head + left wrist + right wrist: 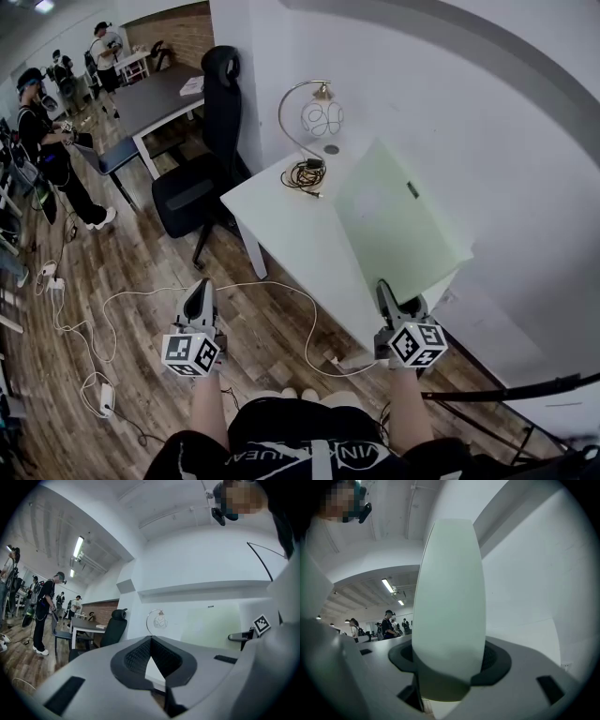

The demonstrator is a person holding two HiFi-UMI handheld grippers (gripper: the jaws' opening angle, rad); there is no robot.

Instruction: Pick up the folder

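Item 1: pale green, flat rectangular folder (398,220). It is tilted up over the right part of the white tabletop (286,230). Its near corner sits in the right hand-held gripper (384,287). Whether its lower edge touches the tabletop cannot be told.

Item 2: right hand-held gripper (447,667), clenched on the folder (450,602), which rises from between the dark pads and fills the middle of the right gripper view.

Item 3: left hand-held gripper (199,289), held over the brown wooden plank floor (131,262) to the left of the tabletop. In the left gripper view, the left hand-held gripper (151,641) is closed tip to tip, with nothing between the jaws.

Item 4: lamp with a curved metal arm and a white globe shade (321,117), at the far end of the tabletop, with a coiled dark cable (305,175) at its base.

Item 5: black office chair (202,173), just beside the tabletop's far left corner.
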